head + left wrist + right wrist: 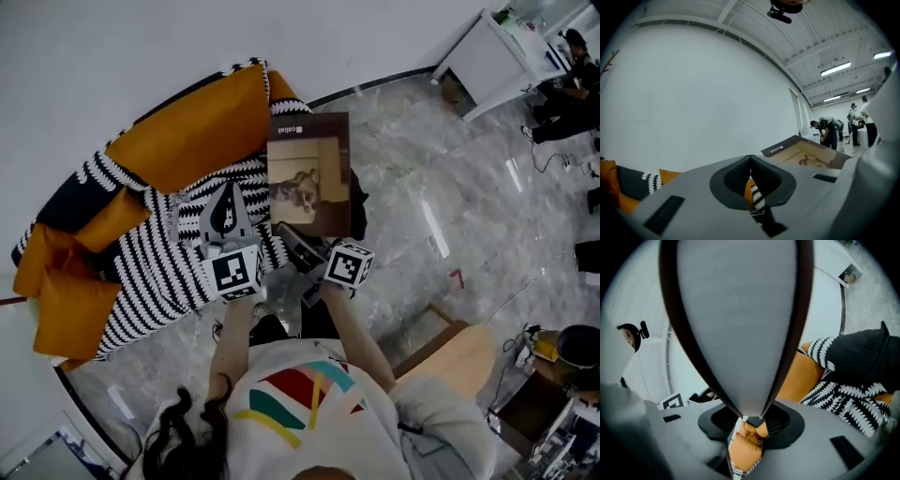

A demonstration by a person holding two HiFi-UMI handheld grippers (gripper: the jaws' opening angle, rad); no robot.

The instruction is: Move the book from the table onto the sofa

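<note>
Brown cover up, the book [309, 169] sits over the right end of the sofa [159, 272], as seen from above the person's head. From here I can't tell whether it rests on the striped seat or hangs just above it.

The right gripper [292, 239] has it by the near edge. In the right gripper view, the jaws are clamped on the book [736, 310], which rises out of them as a broad grey wedge with dark edges. Behind it are the sofa's [848, 399] black and white stripes, with some orange beside them. The right gripper's [750, 418] pads show nothing else between them.

The left gripper [228, 190] points at the seat just left of the book and is apart from it. In the left gripper view, the left gripper [750, 159] has its jaws brought together with nothing held. A sliver of orange and stripe shows through the slit below the tips. The book [806, 151] lies off to the right in that view, tilted, with a tan picture on its cover.

Orange cushions [192, 131] line the sofa's back against the white wall [141, 47], and more are piled at its left end. The floor [450, 187] is grey marble. A white table [487, 52] stands well off to the right. People [829, 130] are bent over something in the distance.
</note>
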